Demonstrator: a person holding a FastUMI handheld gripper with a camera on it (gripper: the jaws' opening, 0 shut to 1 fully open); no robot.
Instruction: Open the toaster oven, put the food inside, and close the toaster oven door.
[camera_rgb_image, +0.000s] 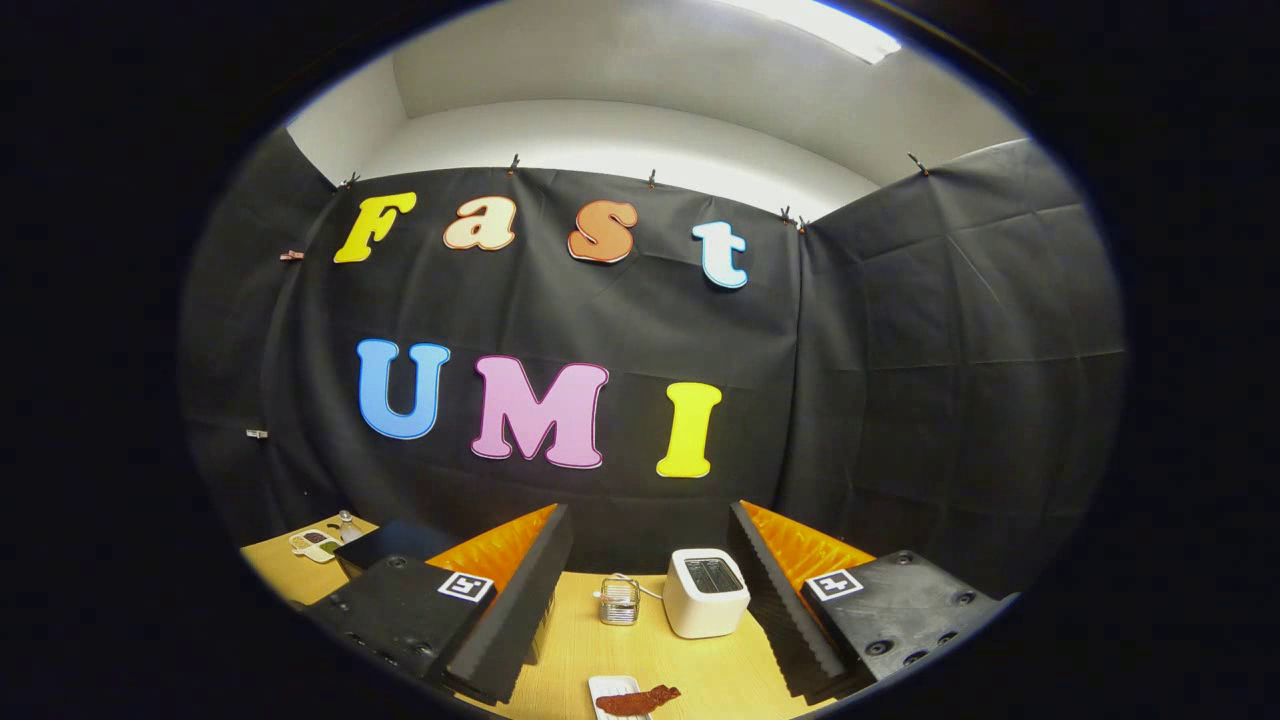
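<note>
Between the wide-apart fingers of the empty gripper (645, 600) lies the food (637, 700) on a small plate (612, 686). Beyond it the toaster oven (706, 592) stands on the table (690, 670), door seemingly closed. Opening it seems the first step, so the gripper must reach its door.

**Colours on the booth table**

The small rounded toaster oven (706, 592) is white, with a dark, glossy glass door on its top face. Beside it stands a little wire rack (619, 601) of silvery metal, with a thin white cable trailing behind it. The wooden table (560, 650) is pale yellow-tan with a fine straight grain. Between the spread fingers of the gripper (650, 600), a flat white plate (612, 688) carries a reddish-brown strip of food (638, 700). Far off lies a cream sectioned tray (315, 543) with green and brown fillings.
</note>
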